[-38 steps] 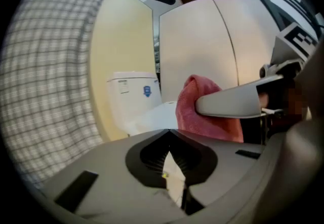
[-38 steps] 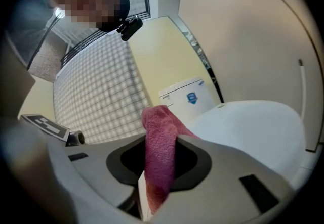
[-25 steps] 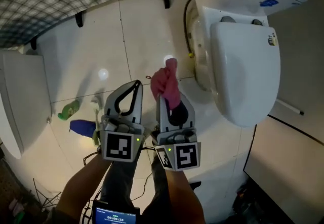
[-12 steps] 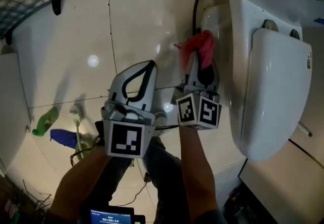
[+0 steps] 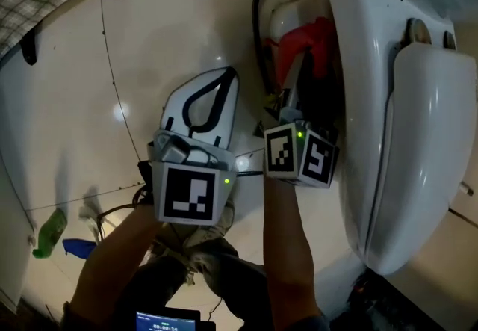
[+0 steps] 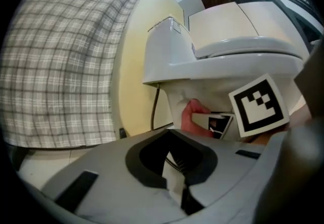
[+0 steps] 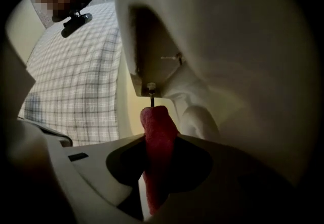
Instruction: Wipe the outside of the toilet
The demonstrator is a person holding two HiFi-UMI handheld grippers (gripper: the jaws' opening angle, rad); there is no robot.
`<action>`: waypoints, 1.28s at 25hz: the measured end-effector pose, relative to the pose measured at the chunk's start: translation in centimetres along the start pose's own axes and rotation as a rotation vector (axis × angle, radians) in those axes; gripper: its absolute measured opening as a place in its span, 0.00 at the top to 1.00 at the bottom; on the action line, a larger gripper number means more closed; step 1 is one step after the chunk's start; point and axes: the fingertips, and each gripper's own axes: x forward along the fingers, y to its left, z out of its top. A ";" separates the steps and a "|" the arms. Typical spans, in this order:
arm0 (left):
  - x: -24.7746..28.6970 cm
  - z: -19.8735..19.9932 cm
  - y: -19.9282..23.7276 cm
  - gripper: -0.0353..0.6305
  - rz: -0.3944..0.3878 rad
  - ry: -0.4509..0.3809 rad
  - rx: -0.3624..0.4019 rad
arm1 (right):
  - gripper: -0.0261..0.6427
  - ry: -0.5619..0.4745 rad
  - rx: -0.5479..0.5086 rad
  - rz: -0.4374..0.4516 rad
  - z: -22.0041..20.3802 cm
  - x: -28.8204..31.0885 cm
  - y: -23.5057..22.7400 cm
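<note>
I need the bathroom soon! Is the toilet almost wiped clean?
Probably not yet. Done: nothing looks wiped so far; no wet streaks show. In hand: the right gripper is shut on a red cloth, tucked against the toilet's side under the tank. The left gripper is shut and empty beside it. Left: likely the lid, the tank and the rest of the outside.

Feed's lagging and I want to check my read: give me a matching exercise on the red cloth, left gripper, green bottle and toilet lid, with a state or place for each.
1 red cloth
2 left gripper
3 green bottle
4 toilet lid

A lying on the floor
B shut, empty
C closed down
D clamped in the right gripper

Pairs: 1-D, 2-B, 3-A, 4-C
</note>
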 end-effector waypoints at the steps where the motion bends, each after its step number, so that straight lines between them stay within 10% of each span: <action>1: -0.2 0.1 -0.6 0.94 -0.016 0.005 0.010 | 0.83 -0.004 -0.008 -0.019 0.4 -1.3 -0.4; 15: -6.9 0.3 -7.6 0.94 -0.165 0.133 0.034 | 0.83 0.175 0.020 -0.321 0.0 -22.8 -4.8; 32: 0.2 -6.4 -0.5 0.94 -0.102 0.088 0.110 | 0.83 0.138 0.104 -0.148 -12.6 4.2 -4.1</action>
